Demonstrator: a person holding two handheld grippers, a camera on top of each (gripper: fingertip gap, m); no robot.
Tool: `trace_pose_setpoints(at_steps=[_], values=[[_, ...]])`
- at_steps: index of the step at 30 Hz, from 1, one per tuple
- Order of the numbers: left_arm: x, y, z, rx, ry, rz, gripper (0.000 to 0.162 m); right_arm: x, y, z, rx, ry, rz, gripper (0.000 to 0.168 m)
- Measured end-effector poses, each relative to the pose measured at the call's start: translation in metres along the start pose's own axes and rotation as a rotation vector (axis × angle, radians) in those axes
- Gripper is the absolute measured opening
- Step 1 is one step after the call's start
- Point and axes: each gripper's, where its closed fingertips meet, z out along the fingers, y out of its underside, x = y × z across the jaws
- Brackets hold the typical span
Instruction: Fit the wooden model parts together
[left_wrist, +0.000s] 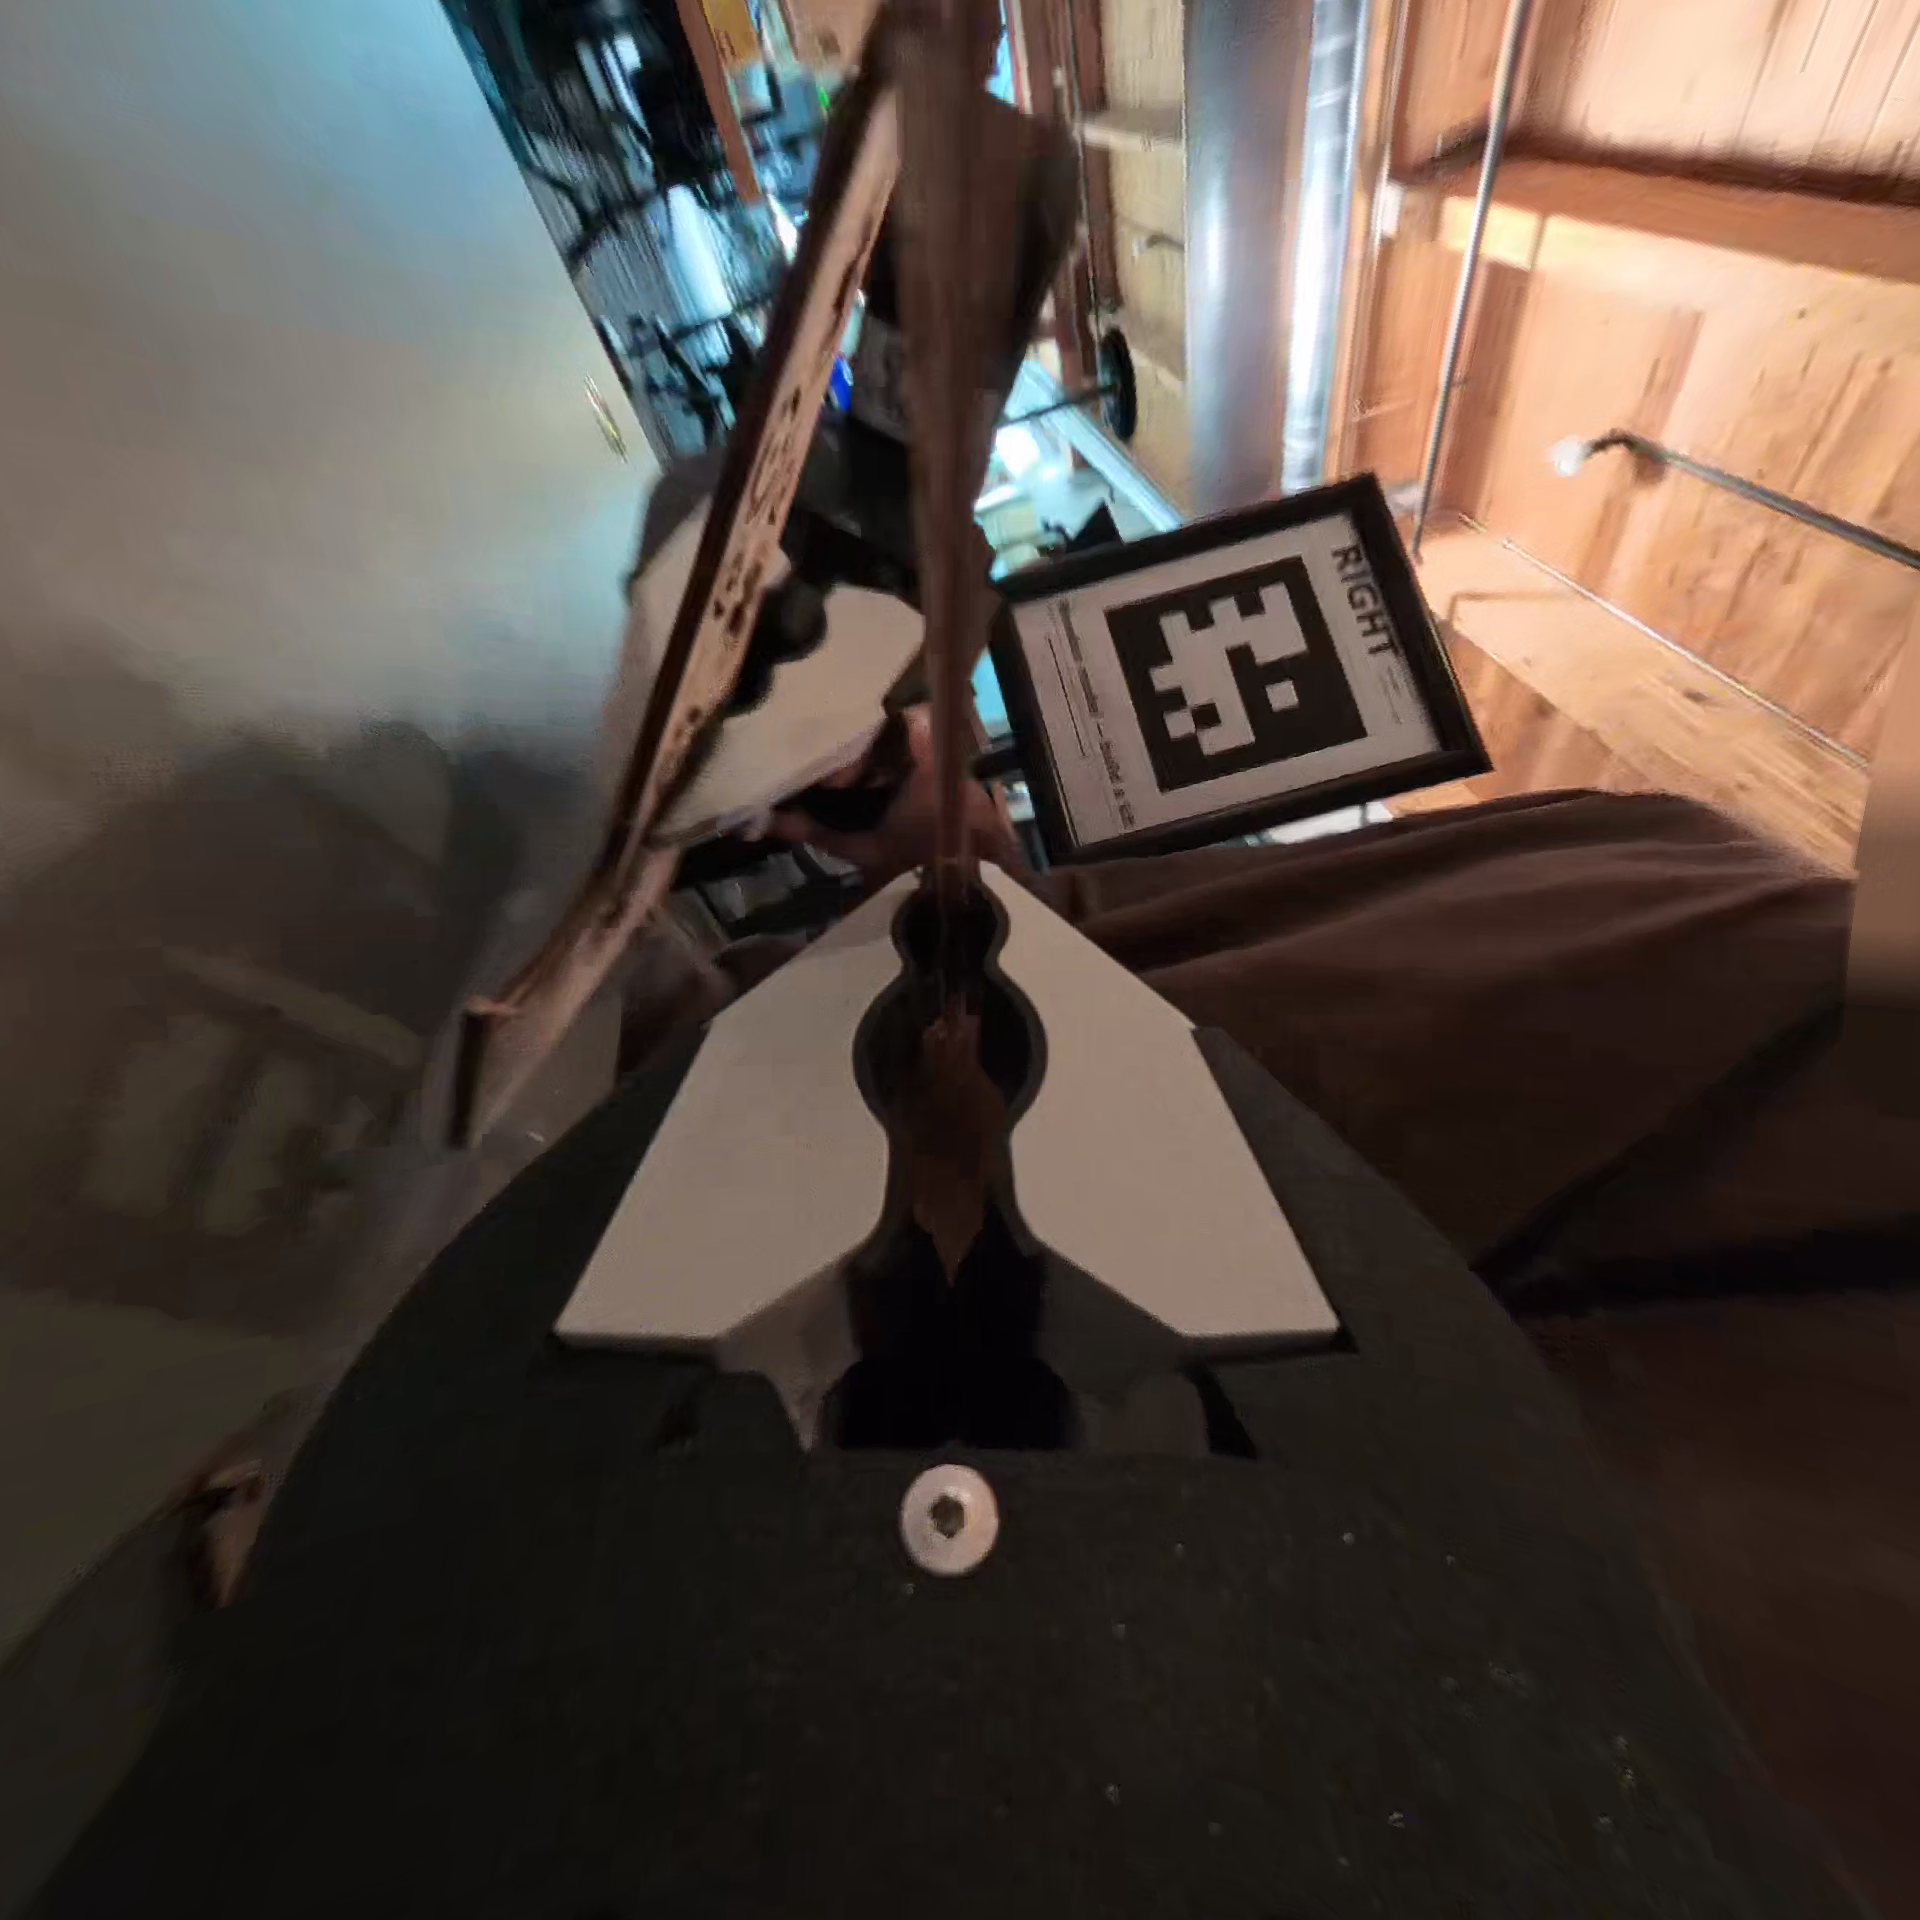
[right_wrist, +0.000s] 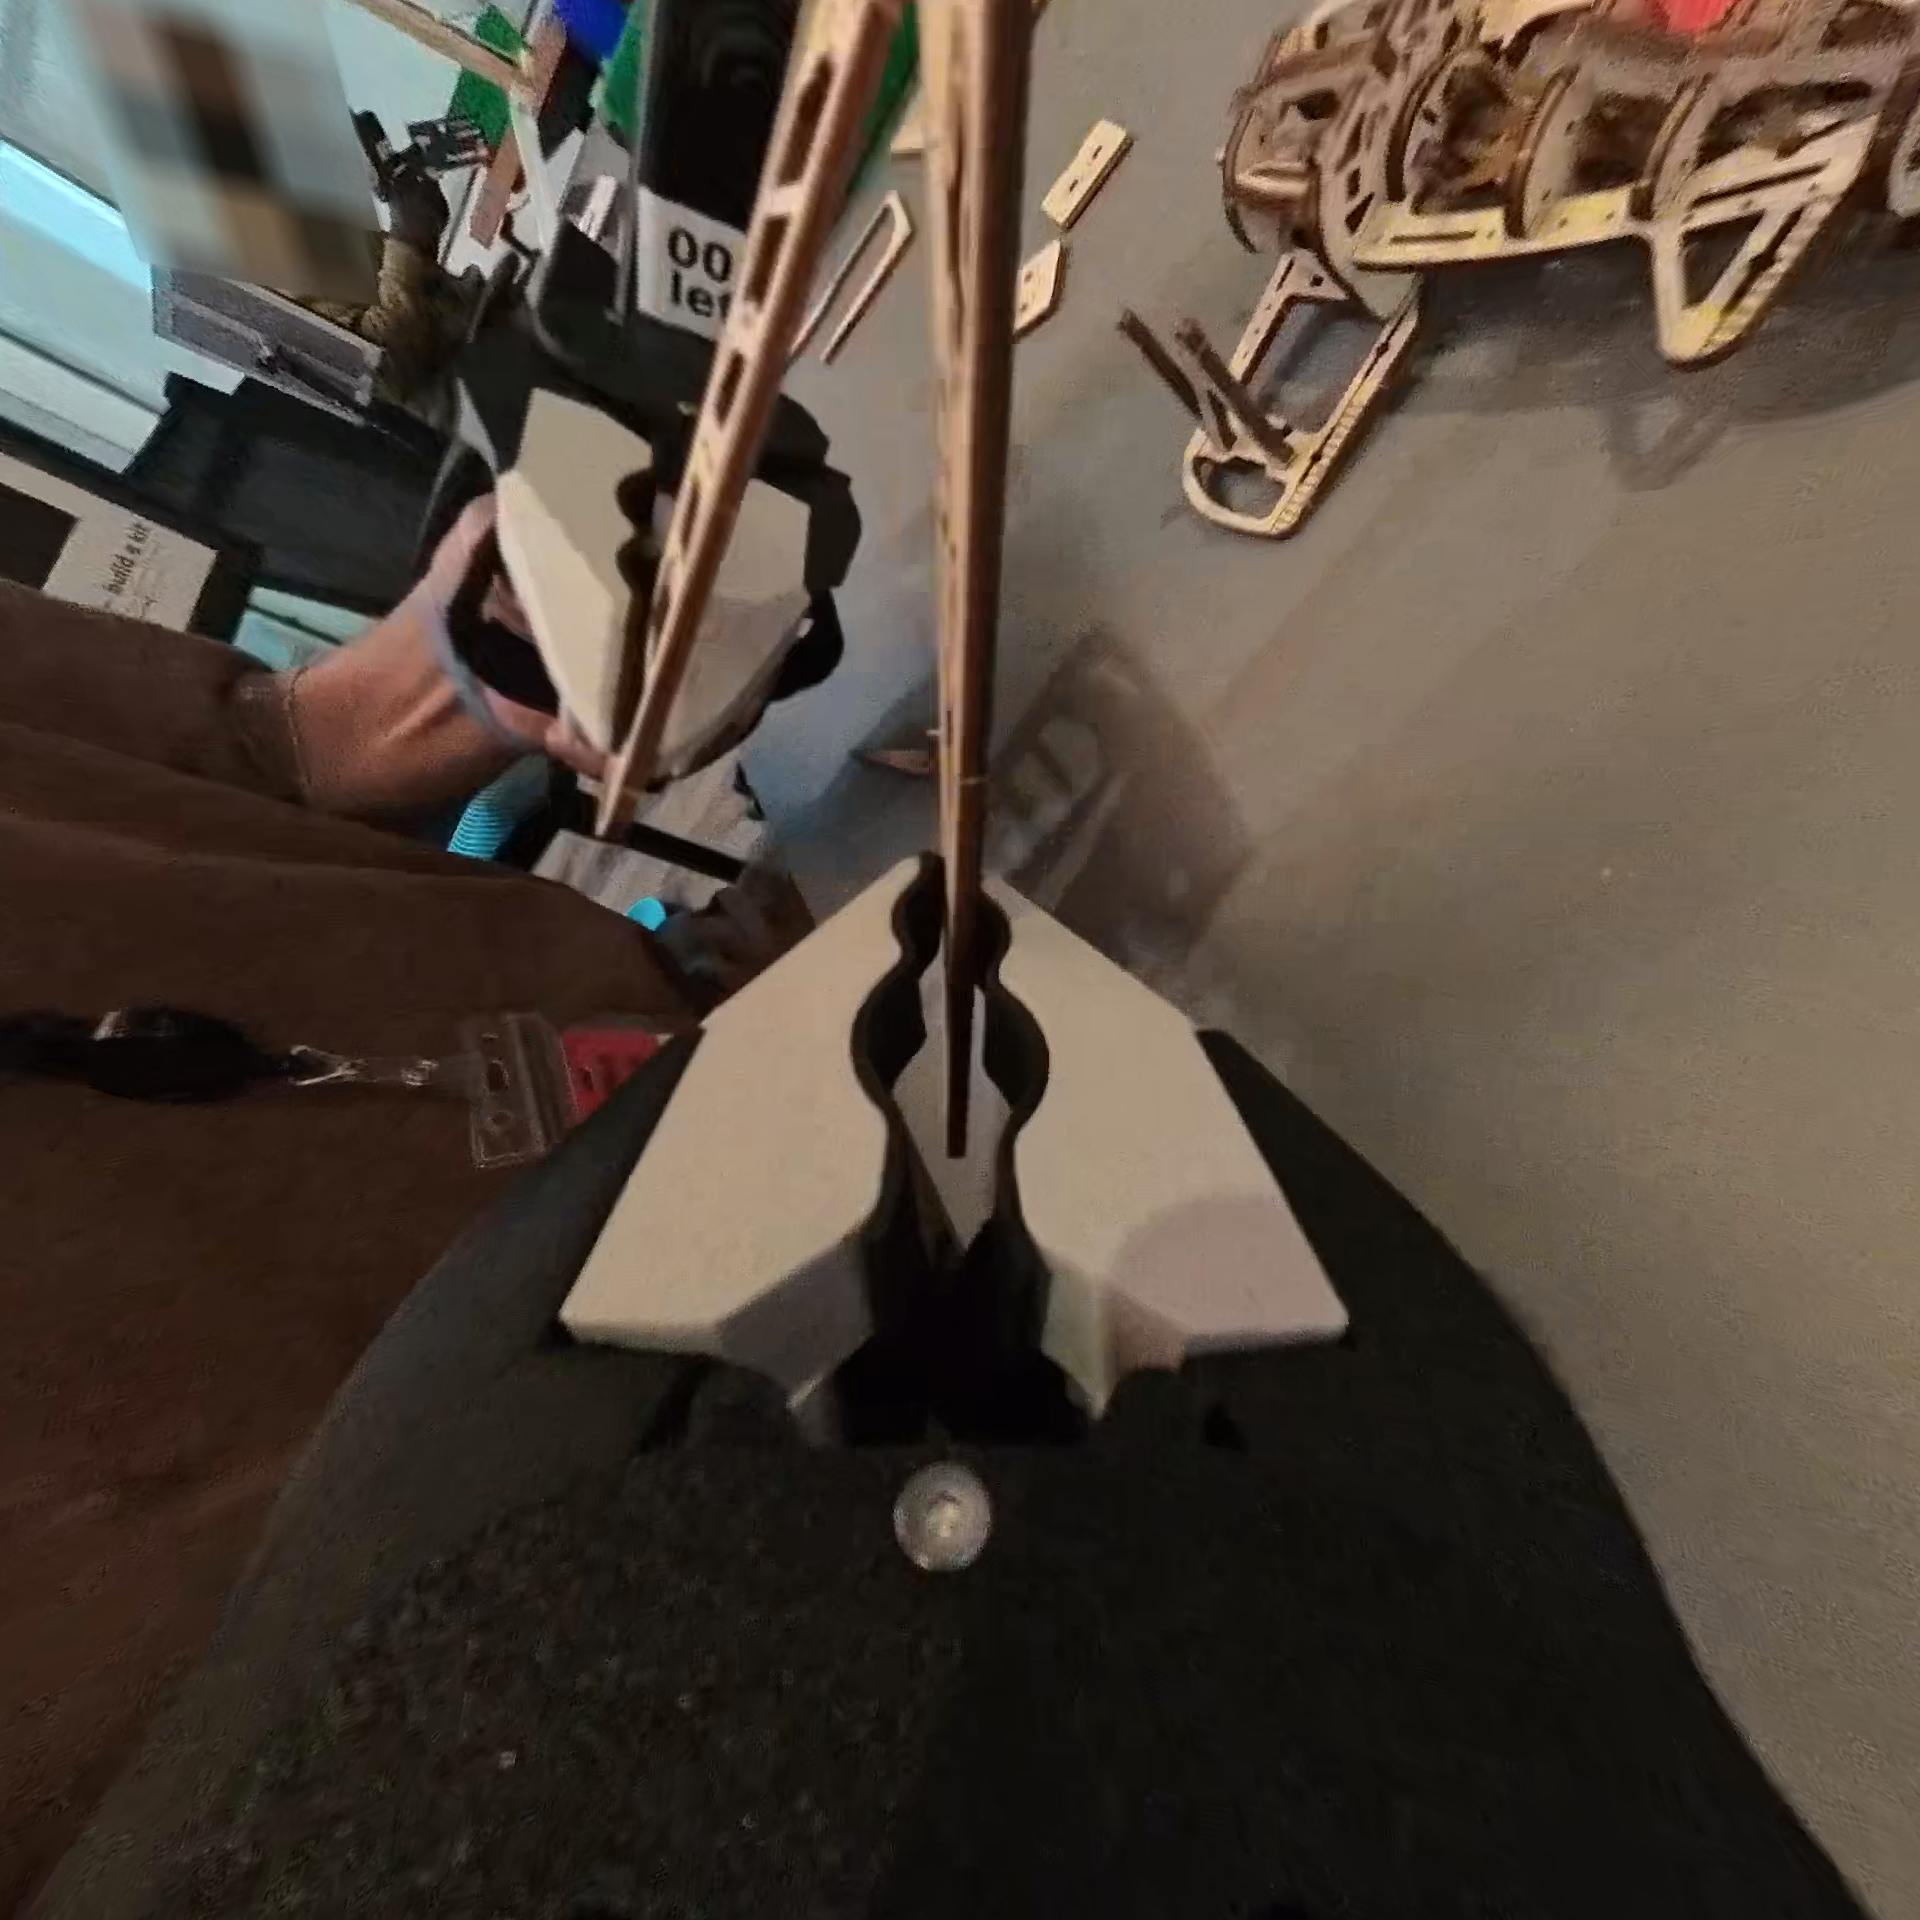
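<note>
Wooden parts: you held two thin laser-cut strips, one per gripper, both lifted off the tabletop (right_wrist: 1558, 831) & seen edge-on.
L gripper (left_wrist: 951, 914): jaws clamped on a dark wooden strip (left_wrist: 940, 520); it ran straight up out of the white fingers (left_wrist: 800, 1122) toward frame top. Blurred.
R gripper (right_wrist: 961, 894): jaws closed on a pale slotted strip (right_wrist: 971, 468), pinched near its lower end, standing nearly upright.
Relation: in R wrist view, your L gripper (right_wrist: 649, 623) sat up-left w/ its strip (right_wrist: 748, 416) tilted; the two strips leaned toward each other near frame top. Whether they touched there: can't tell, blur + out of frame.
L wrist view: R gripper's strip (left_wrist: 758, 499) w/ cut-outs leaned left of the dark one; marker card (left_wrist: 1236, 665) in black frame just right of it.
Model: part-built wooden model (right_wrist: 1558, 166) sat on tabletop upper right, well apart from both grippers.
Loose bits: small flat pieces (right_wrist: 1086, 171) lay near the model's left side.
Sleeve: your brown sleeve (right_wrist: 208, 831) filled the left of R wrist view.
</note>
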Motion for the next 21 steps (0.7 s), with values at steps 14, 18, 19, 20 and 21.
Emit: trace_pose_setpoints(at_steps=[14,18,19,20,21], values=[[0.035,-0.007,-0.012,0.077,0.131,-0.112,0.000,0.043,-0.026,-0.048,-0.002,0.372,-0.244,0.004],[0.039,0.009,-0.026,-0.040,0.046,-0.083,0.001,0.043,-0.026,-0.066,-0.086,0.496,-0.410,0.005],[0.037,0.016,-0.031,-0.090,0.002,-0.063,0.001,0.044,-0.028,-0.075,-0.108,0.547,-0.469,0.006],[0.037,0.023,-0.037,-0.133,-0.032,-0.040,0.001,0.044,-0.032,-0.084,-0.121,0.597,-0.524,0.006],[0.038,0.027,-0.043,-0.160,-0.054,-0.032,0.001,0.045,-0.035,-0.092,-0.145,0.642,-0.577,0.007]])
